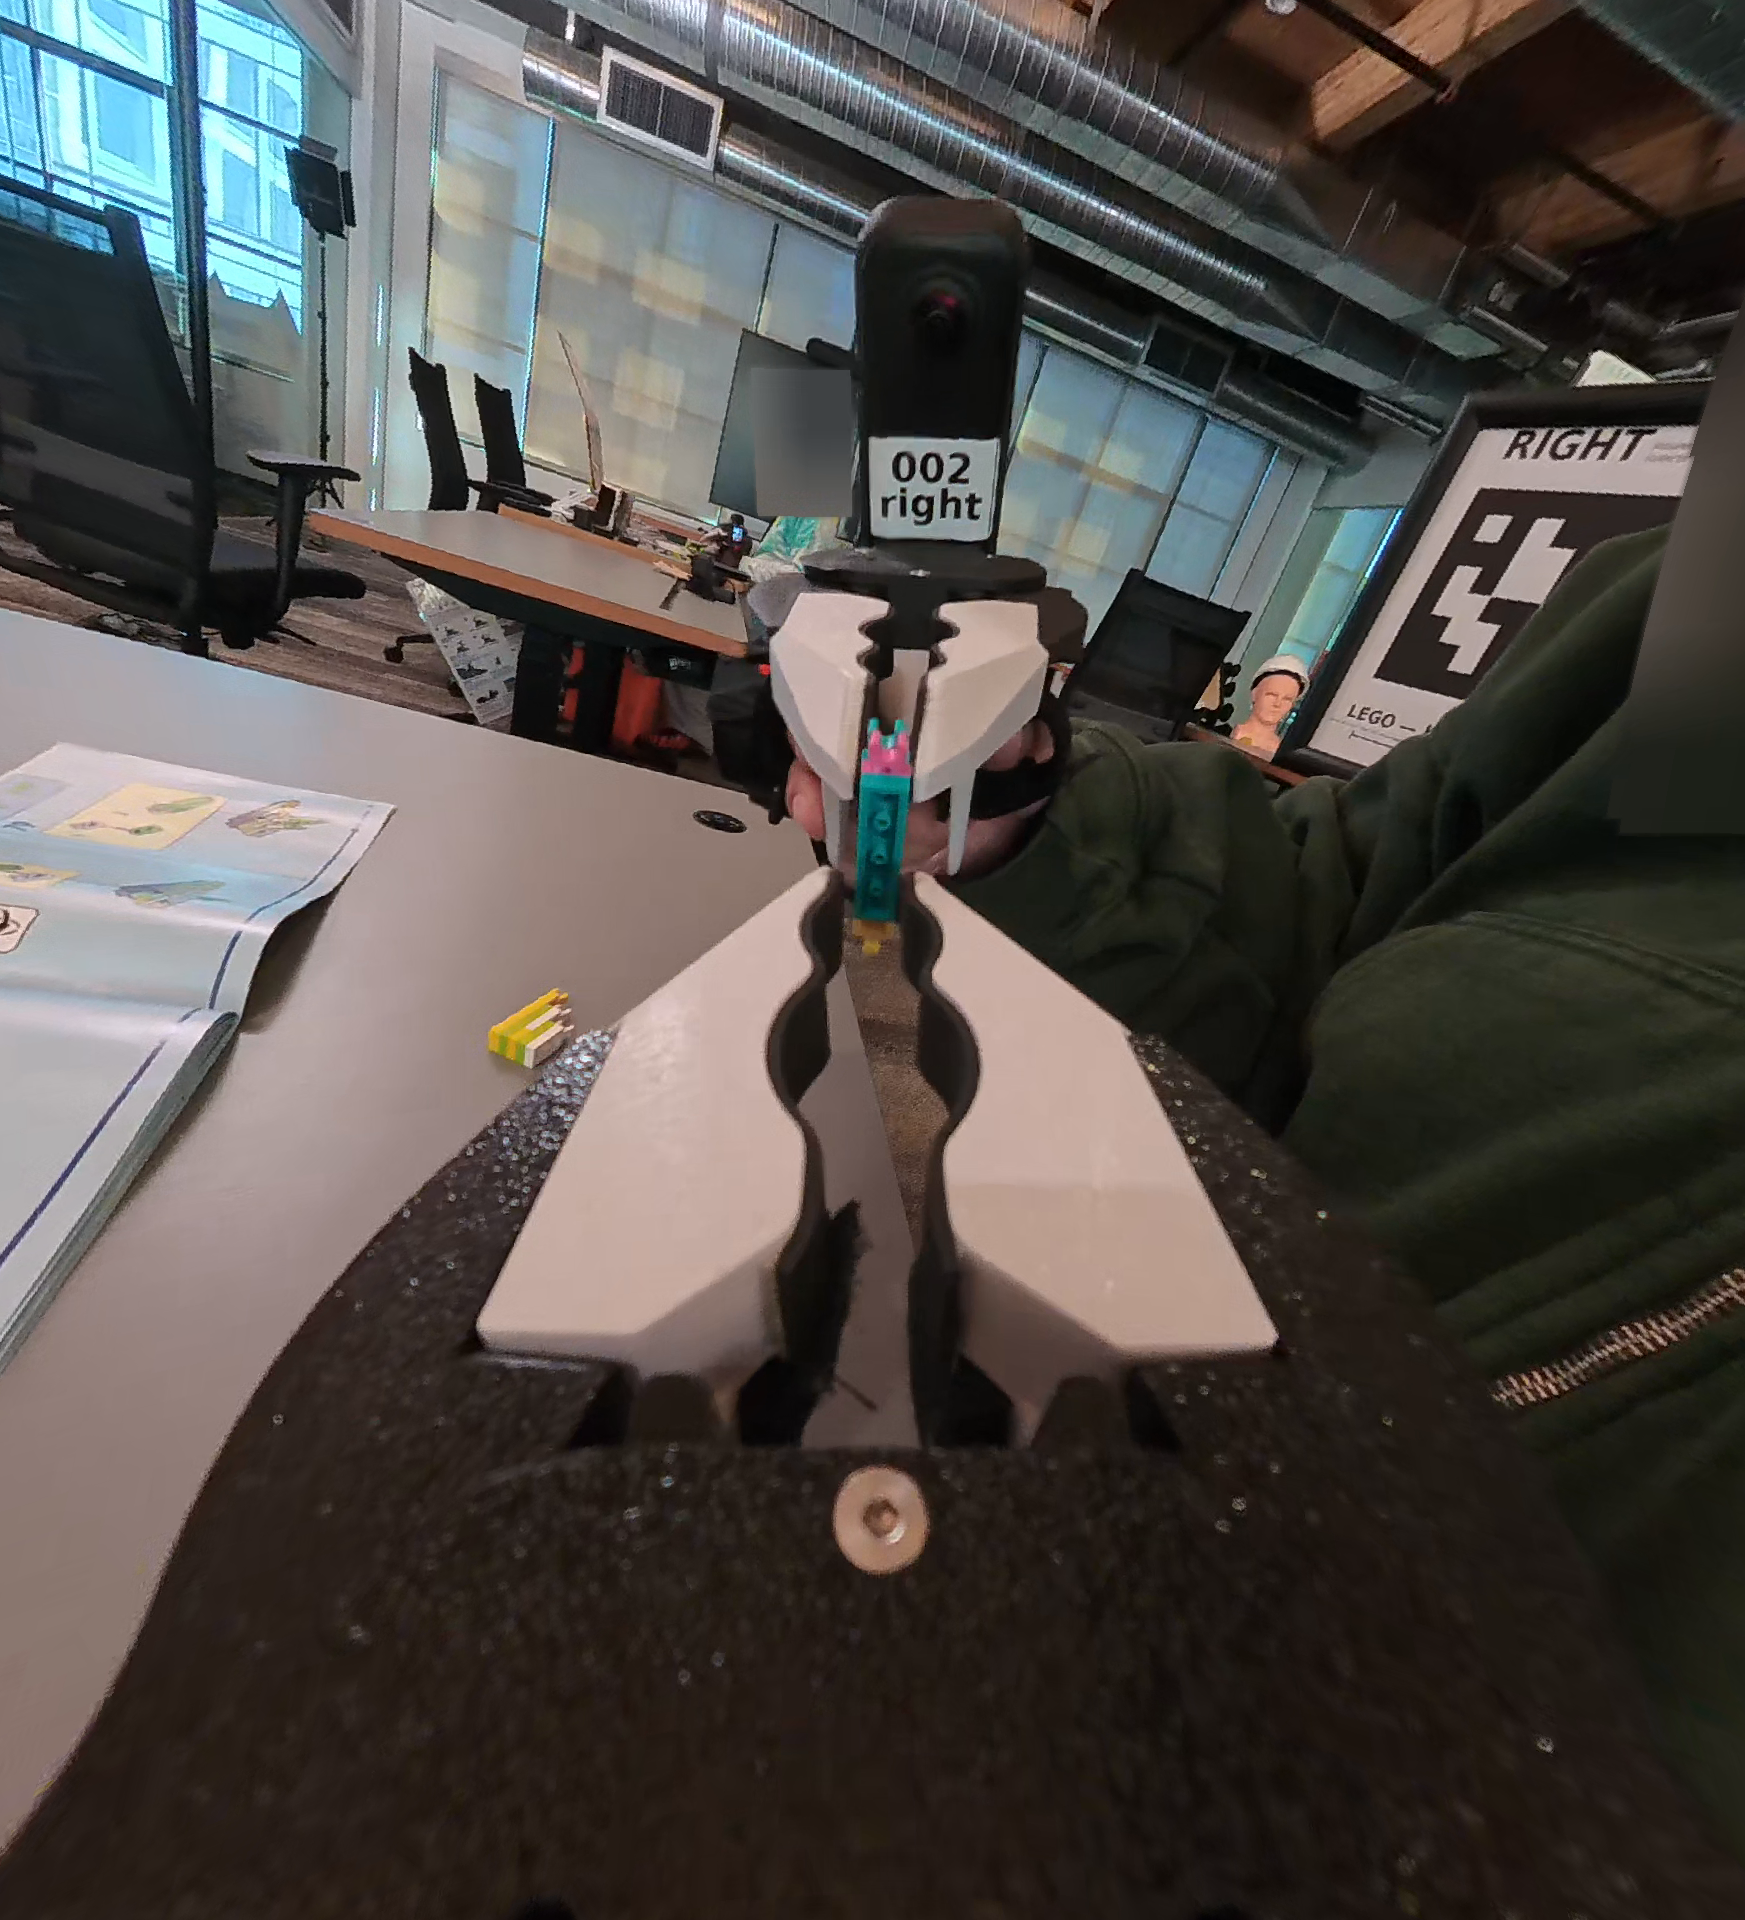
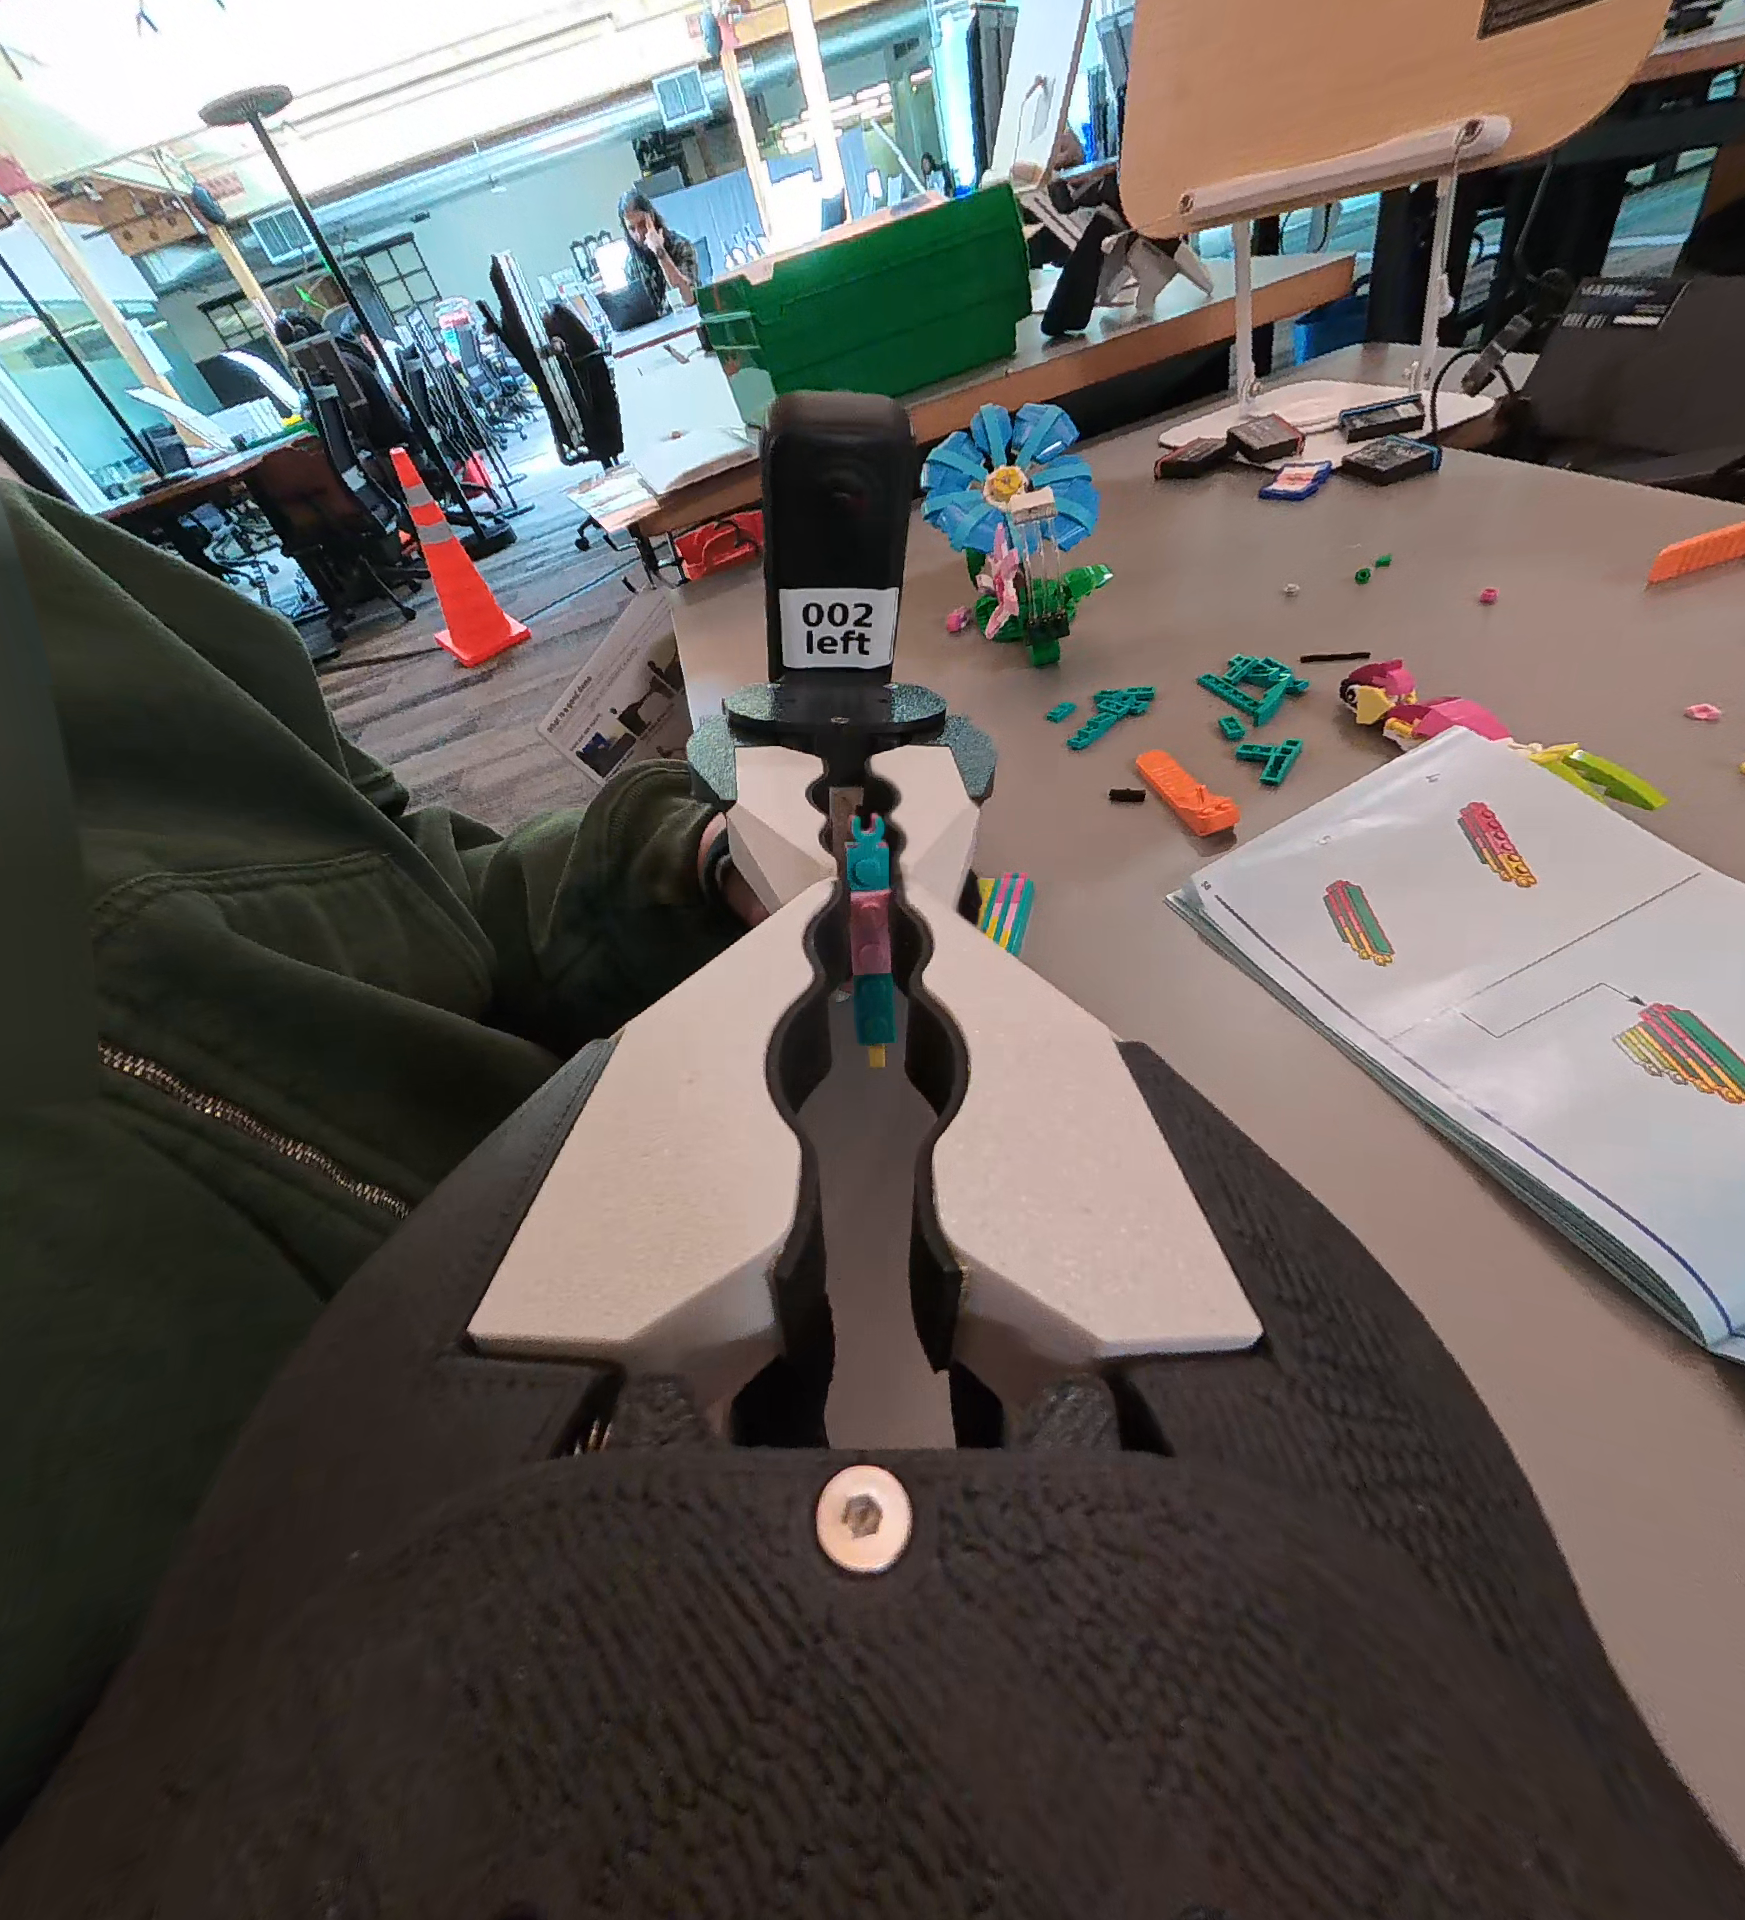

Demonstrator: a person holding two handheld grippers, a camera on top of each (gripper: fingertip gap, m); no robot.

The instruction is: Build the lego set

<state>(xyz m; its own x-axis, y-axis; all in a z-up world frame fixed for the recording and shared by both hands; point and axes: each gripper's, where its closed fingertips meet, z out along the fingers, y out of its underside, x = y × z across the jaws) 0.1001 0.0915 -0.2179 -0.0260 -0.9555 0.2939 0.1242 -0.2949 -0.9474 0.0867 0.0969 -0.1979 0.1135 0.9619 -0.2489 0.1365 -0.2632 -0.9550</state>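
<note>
A thin lego strip of teal, pink and yellow plates (image 2: 869,935) hangs in the air between my two grippers, which face each other tip to tip. My right gripper (image 2: 870,896) is shut on its pink middle. My left gripper (image 1: 873,885) is shut on the strip's other end (image 1: 878,847). In the left wrist view the right gripper (image 1: 894,821) shows straight ahead. In the right wrist view the left gripper (image 2: 863,857) shows just beyond my fingertips. Both are held above the grey table (image 1: 348,1195), close to the person's green jacket.
An open instruction booklet (image 2: 1522,987) lies on the table. A small yellow-green stack (image 1: 530,1029) and a striped stack (image 2: 1008,904) lie near the grippers. Further off are loose teal pieces (image 2: 1252,686), an orange separator (image 2: 1185,795), a pink bird (image 2: 1408,707) and a blue lego flower (image 2: 1013,499). Both grippers' tips are close together, under 4 cm apart.
</note>
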